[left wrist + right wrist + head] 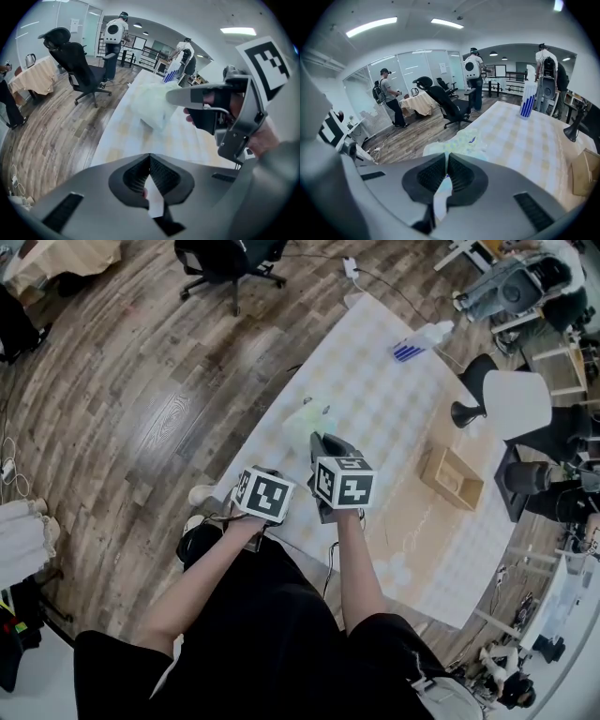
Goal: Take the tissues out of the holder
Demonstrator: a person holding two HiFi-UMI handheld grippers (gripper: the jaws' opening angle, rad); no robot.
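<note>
- Two forearms reached out from black clothing at the bottom of the head view, each hand holding one tool, and each tool carried one cube with black-and-white square markers (263, 494).
- Left tool (150, 157): its two ribbed dark pads were closed, with the tips meeting. It hung just beside the right one, over the near-left edge of the desk.
- Right tool (446, 157): its two pads were closed on the near edge of the one pale green, soft plastic-wrapped tissue pack (309, 423), pinching the wrapper.
- That tissue pack sat at the near-left edge of the one long desk covered in a pale checked cloth (375, 362). I could not tell whether it rested on the cloth or was lifted off it.
- One open-topped light wooden box holder (452, 477) stood on the desk's right side, well apart from the pack, so the tissues were outside it.
- One white container with blue vertical stripes (419, 338) stood near the far end of the desk.
- One black wheeled office chair (230, 263) stood on the wood-plank floor (141, 399) beyond the desk's left side.
- Three people stood in the background of the right gripper view: one by a glass wall and two near the far end of the desk.
</note>
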